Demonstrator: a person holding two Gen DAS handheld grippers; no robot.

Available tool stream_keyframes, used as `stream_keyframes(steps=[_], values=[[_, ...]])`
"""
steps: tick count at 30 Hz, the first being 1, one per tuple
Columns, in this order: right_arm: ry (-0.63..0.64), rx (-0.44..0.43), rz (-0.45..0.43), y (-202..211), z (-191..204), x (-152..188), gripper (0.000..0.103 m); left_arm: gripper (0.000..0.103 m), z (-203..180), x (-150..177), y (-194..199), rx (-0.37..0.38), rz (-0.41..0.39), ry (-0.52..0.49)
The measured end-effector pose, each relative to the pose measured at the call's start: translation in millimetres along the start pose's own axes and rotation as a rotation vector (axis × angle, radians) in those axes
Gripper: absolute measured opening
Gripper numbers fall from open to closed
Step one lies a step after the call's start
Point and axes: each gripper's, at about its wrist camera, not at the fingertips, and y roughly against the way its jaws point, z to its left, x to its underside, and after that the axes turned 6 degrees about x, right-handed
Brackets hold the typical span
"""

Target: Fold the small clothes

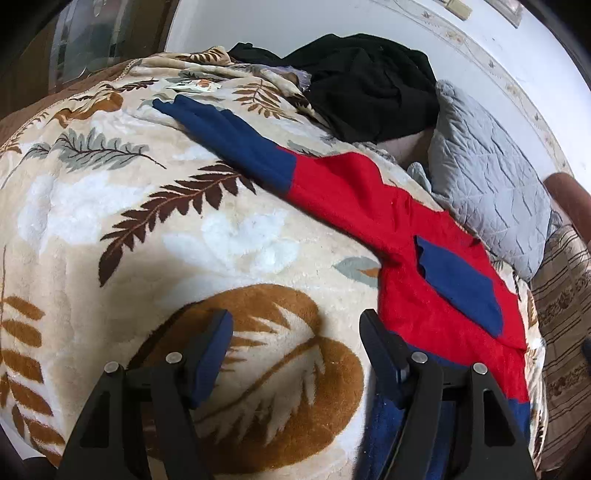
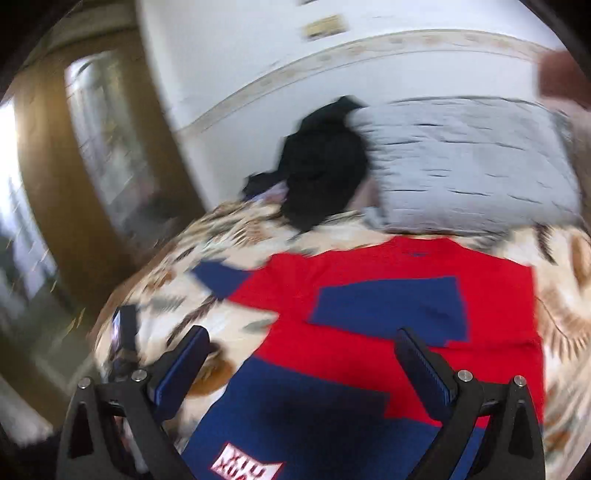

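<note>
1. Leaf-print blanket [image 1: 155, 229] covers the bed and fills most of both views. In the left wrist view its left and near parts lie bare, giving broad open surface on that side. The blanket's left border drops off toward a brown door [image 2: 40, 192] and floor in the right wrist view.
2. White wall [image 1: 258, 26] with a patterned border strip runs along the far side, closing off room there.
3. Red and blue shirt [image 2: 388, 295] lies spread flat on the blanket, right of centre in the left wrist view and central in the right wrist view. One blue sleeve [image 1: 225, 136] stretches out to the far left. A blue patch sits on the red chest (its edges are slightly lifted). The blue hem is nearest, with a white-and-red label on it.
4. Grey quilted pillow [image 1: 487, 199] lies far right, its near edge just beside the shirt's far edge.
5. Black garment [image 1: 369, 81] is heaped at the far side, left of the pillow, apart from the shirt.
6. Left gripper [image 1: 295, 343] hovers with jaws apart and nothing between them; bare blanket shows in the gap, and its right finger overlaps the shirt's near left edge.
7. Right gripper [image 2: 303, 362] is spread wide over the blue hem, pads clear of cloth (view is motion-blurred).
</note>
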Motion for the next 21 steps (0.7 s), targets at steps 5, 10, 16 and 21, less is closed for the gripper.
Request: stream_keyframes(steps=[5, 10, 16, 21], values=[[-0.242, 0.161, 0.11, -24, -84, 19, 0.102, 0.072, -1, -5, 9, 0.018, -0.028, 0.001], [-0.487, 0.262, 0.158, -57, -192, 13, 0.102, 0.072, 1, -5, 5, 0.014, -0.018, 0.001], [-0.63, 0.262, 0.197, -108, -262, -1, 0.102, 0.072, 2, -6, -5, 0.003, 0.005, 0.001], [-0.644, 0.261, 0.203, -98, -260, 0, 0.102, 0.072, 1, -5, -6, 0.0, 0.001, -0.002]])
